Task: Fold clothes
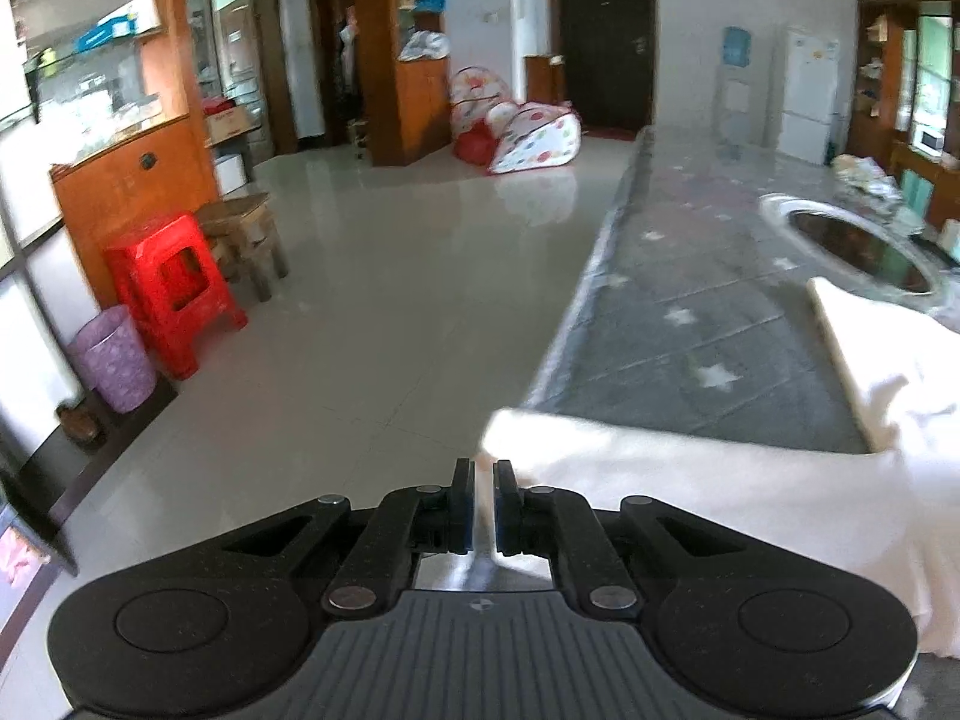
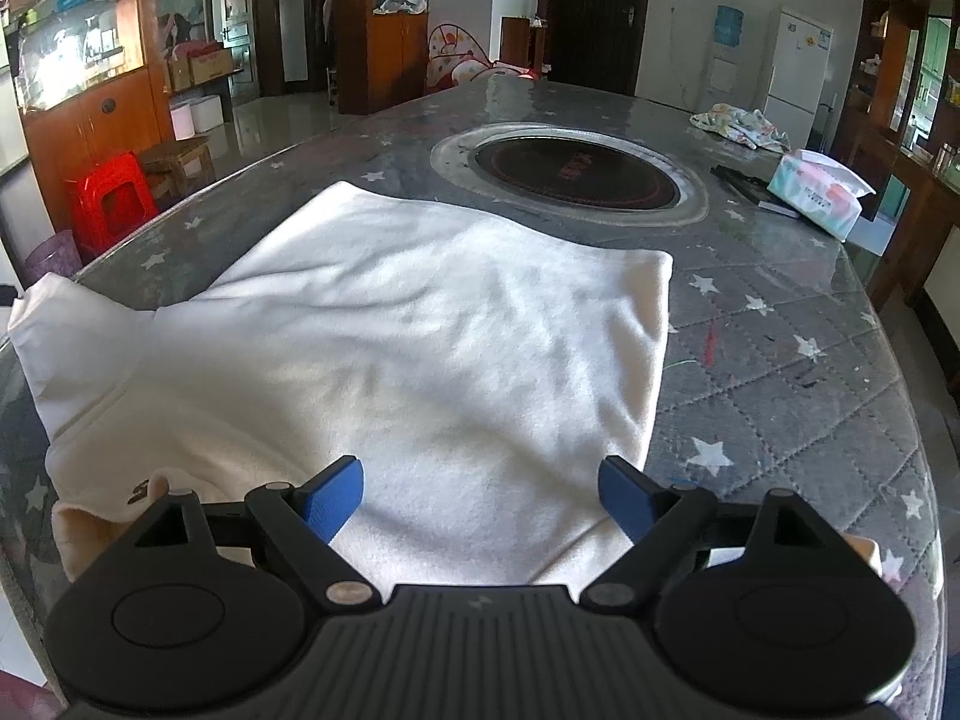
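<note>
The white garment (image 2: pixel 384 348) lies spread on the grey star-quilted table (image 2: pixel 780 372), filling the middle of my right wrist view. Its far edge runs up toward 12 o'clock, its right edge is folded over into a soft straight line at about 2 o'clock, and one sleeve (image 2: pixel 66 324) reaches out to 9 o'clock, right at the table's rim. A small dark logo shows near the collar at 8 o'clock.

My right gripper (image 2: pixel 480 495) hovers over the near part of the cloth with its blue-padded fingers (image 2: pixel 336 498) spread wide; nothing is between them.

My left gripper (image 1: pixel 483 501) has its fingers drawn almost together, with only a narrow slit left. The same white cloth (image 1: pixel 690 480) lies just beyond and to the right of the tips, at 1 to 3 o'clock in that view, hanging over the table edge. I cannot tell whether any of it is pinched.

Beyond the garment, at 12 to 1 o'clock, sits the round dark cooktop (image 2: pixel 576 174) set into the table. Farther out at 2 o'clock lie a tissue pack (image 2: pixel 822 192) and a crumpled patterned cloth (image 2: pixel 741 123). Off the table at 9 o'clock stands a red plastic stool (image 2: pixel 111 192), with a purple bin (image 1: pixel 114 360) next to it in the left view.
</note>
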